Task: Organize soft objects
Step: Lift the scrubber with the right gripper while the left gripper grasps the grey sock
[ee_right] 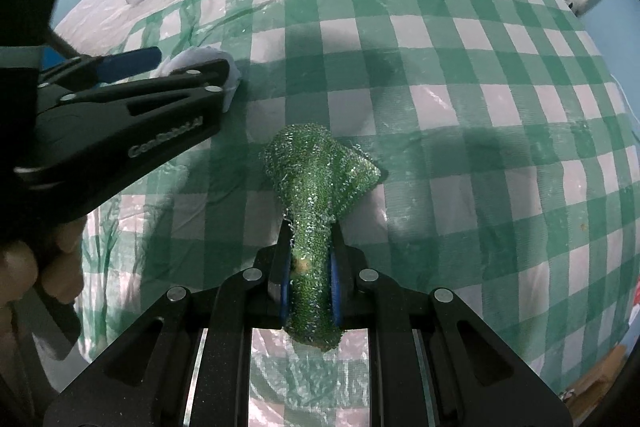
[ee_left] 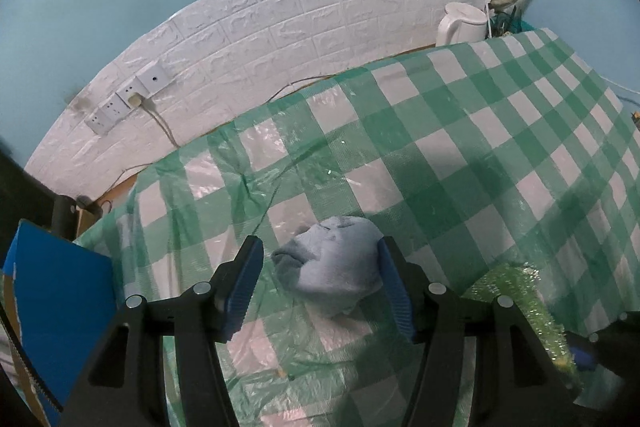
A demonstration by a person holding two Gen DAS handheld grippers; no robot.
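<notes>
A crumpled light blue cloth [ee_left: 334, 259] lies on the green-and-white checked tablecloth [ee_left: 460, 131]. My left gripper [ee_left: 320, 267] is open, its blue pads on either side of the cloth; the right pad touches it. In the right wrist view this gripper [ee_right: 188, 67] sits at the left over the same cloth [ee_right: 200, 61]. My right gripper [ee_right: 310, 267] is shut on a glittery green scrubbing cloth [ee_right: 316, 179], which fans out ahead of the fingers over the table. The green cloth also shows in the left wrist view [ee_left: 516, 291] at the lower right.
A white kettle [ee_left: 462, 23] stands at the table's far right corner by a hose. Wall sockets [ee_left: 128, 99] with a plugged cable are on the white brick wall. A blue box [ee_left: 52, 307] stands at the left table edge.
</notes>
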